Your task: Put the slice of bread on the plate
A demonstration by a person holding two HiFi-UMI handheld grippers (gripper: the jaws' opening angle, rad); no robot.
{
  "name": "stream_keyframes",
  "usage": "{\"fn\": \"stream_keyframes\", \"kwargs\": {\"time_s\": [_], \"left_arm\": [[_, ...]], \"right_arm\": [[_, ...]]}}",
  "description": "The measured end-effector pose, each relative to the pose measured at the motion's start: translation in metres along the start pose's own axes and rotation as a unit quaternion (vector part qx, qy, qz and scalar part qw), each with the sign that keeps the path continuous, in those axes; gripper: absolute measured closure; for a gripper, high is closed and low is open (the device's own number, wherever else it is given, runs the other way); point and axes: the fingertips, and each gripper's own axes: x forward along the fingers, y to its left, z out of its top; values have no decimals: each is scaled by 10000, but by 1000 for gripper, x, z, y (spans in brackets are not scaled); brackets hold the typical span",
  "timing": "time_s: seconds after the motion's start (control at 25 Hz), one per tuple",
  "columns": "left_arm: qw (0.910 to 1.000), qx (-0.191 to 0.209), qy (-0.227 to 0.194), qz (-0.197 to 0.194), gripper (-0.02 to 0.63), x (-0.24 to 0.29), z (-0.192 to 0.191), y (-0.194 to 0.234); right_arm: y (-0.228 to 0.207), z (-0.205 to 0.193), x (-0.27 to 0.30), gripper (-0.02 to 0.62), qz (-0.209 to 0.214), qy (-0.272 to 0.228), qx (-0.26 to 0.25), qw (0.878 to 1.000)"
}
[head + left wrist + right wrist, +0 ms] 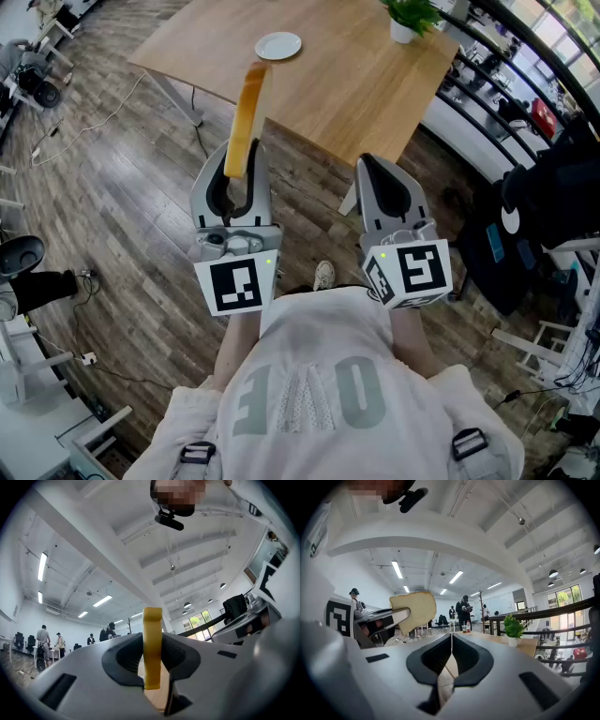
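My left gripper (236,192) is shut on a slice of bread (246,117), which stands on edge and sticks up and forward from the jaws. In the left gripper view the slice of bread (152,646) shows edge-on as a yellow strip pinched between the two pads. My right gripper (386,187) hangs beside it, shut with nothing in it; its jaws (451,660) meet. From the right gripper view the bread (414,611) shows flat-on at the left. A small white plate (278,45) lies on the wooden table (356,84) well ahead of both grippers.
A potted plant (410,17) stands at the table's far right corner, also seen as the plant (513,629). Wood-plank floor lies between me and the table. Cables, chairs and a black railing (497,66) line the sides. Several people stand in the distance.
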Motion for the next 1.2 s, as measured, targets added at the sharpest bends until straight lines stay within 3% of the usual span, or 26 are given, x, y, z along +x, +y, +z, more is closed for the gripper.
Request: {"fn": "stream_keyframes", "kwargs": {"time_s": [0.28,0.44,0.56,0.72,0.88,1.12,1.2], "left_arm": [[9999,-86,48,93,514,13,-9,5],[9998,-114,-95,123,514,20,-12,10],[9996,-173,108,197,514,22,-20,12],[9980,-237,369,459,514,17,-36,27],[9945,-497,663,643,514,24,-60,51],[9963,-504,205,665,514,78,-77,93],[9958,-572,238,670,514,96,-85,108]], "right_arm": [[-8,1,10,574,63,3,-104,9999],[-3,-1,22,574,178,66,-619,9979],[0,-4,32,574,370,96,-685,9969],[14,-24,47,574,666,299,-403,9965],[32,-30,66,574,1012,484,-466,9926],[39,-28,137,574,1126,534,-645,9901],[38,-24,164,574,1127,529,-666,9900]]}}
